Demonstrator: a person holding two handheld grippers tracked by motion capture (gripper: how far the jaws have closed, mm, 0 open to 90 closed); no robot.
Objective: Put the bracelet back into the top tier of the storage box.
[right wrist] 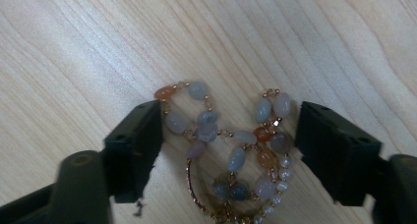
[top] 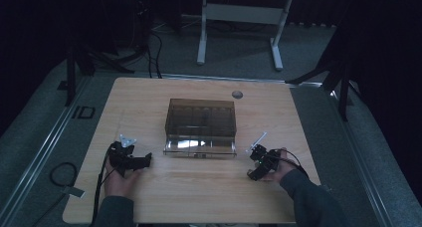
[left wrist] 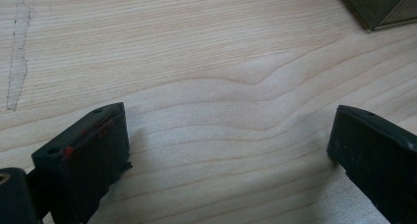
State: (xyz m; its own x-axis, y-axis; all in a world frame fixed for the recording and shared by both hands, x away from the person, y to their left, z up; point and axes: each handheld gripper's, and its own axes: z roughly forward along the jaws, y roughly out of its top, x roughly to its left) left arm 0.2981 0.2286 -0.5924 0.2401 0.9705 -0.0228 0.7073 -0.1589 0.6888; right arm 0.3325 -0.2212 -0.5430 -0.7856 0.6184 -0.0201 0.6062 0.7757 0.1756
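A bunch of beaded jewellery [right wrist: 237, 159], with pale blue, grey and orange stones on a gold chain, lies on the wooden table [top: 199, 197]. My right gripper [right wrist: 228, 121] straddles it, open, one jaw close on each side of the beads. In the high view that right gripper [top: 258, 163] rests near the table's right front, held in a hand. My left gripper [top: 142, 161] sits at the left front, also hand-held. Seen in its own view, the left gripper [left wrist: 228, 130] is wide open over bare wood.
A smoky brown transparent box [top: 201, 118] with a clear front tray stands mid-table between the grippers; its corner [left wrist: 381, 8] appears in the left gripper view. A round grommet [top: 237, 94] sits near the far edge. Beyond the table stand white desk legs [top: 201, 38] and cables.
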